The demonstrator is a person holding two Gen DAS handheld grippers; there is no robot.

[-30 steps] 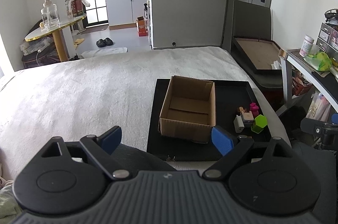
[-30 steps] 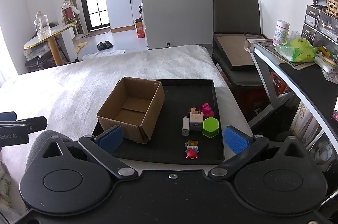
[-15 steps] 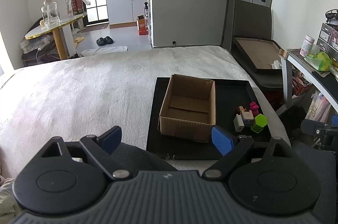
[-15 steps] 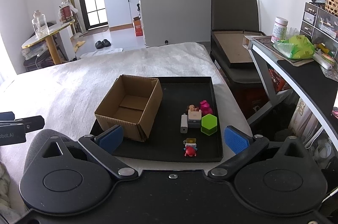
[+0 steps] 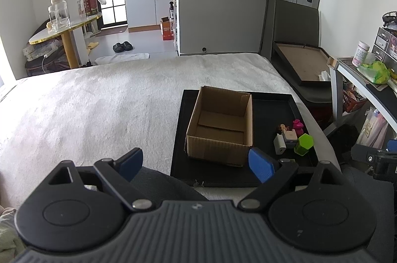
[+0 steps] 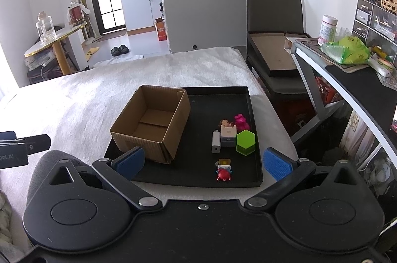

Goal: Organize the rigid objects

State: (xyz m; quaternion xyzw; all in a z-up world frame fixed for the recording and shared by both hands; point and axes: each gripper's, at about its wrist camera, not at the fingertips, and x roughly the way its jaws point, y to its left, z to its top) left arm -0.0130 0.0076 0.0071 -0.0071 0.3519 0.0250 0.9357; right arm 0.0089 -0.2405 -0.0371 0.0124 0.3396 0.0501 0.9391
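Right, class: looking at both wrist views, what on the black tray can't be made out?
- Left wrist view: the red toy is hidden behind the left claw.
- Right wrist view: the cardboard box has its near left corner covered by the right claw.
- Both views: the small figure behind the white block is too small to identify.

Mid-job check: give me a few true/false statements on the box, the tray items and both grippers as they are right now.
1. The cardboard box is empty. True.
2. The green hexagonal block lies inside the box. False: it stands on the black tray, right of the box.
3. The right gripper is open, holding nothing. True.
4. The left gripper grips the white charger. False: it is open; the charger lies on the tray.
5. The red toy lies nearest the tray's front edge. True.
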